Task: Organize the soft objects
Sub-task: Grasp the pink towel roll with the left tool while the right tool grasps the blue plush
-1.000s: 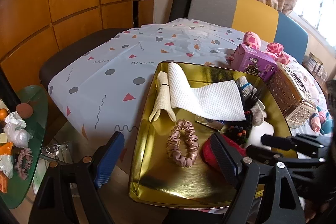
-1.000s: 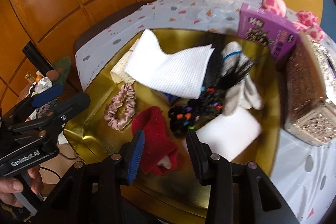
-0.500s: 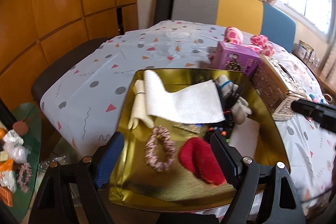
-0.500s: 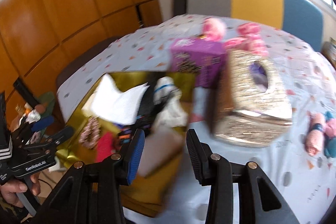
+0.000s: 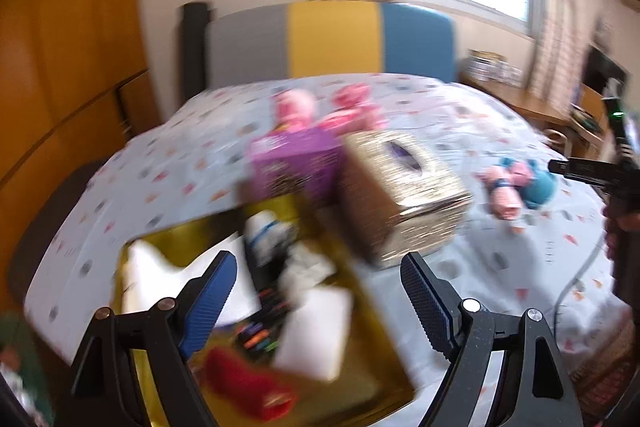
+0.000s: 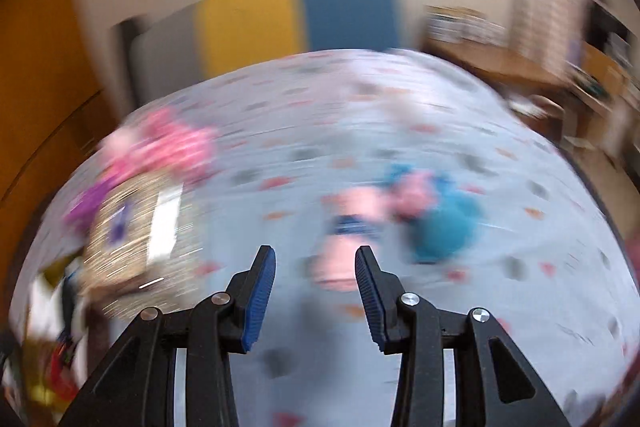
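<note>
A counter (image 5: 460, 115) under a pale cloth with coloured shapes carries everything. On its near-left part sits a gold tray (image 5: 372, 375) holding a white cloth (image 5: 160, 279), a white pad (image 5: 316, 331), a red soft piece (image 5: 244, 383) and a dark tangle of hair ties (image 5: 260, 327). Just beside the tray stand a glittery tissue box (image 5: 404, 195) and a purple box (image 5: 292, 163). Farther right on the cloth lies a pink and blue soft toy (image 6: 400, 219), blurred. The left hand-held gripper (image 5: 316, 291) hangs spread wide over the tray, gripping nothing. The right hand-held gripper (image 6: 315, 287) is also spread and unloaded, the pink toy just ahead of its fingers.
</note>
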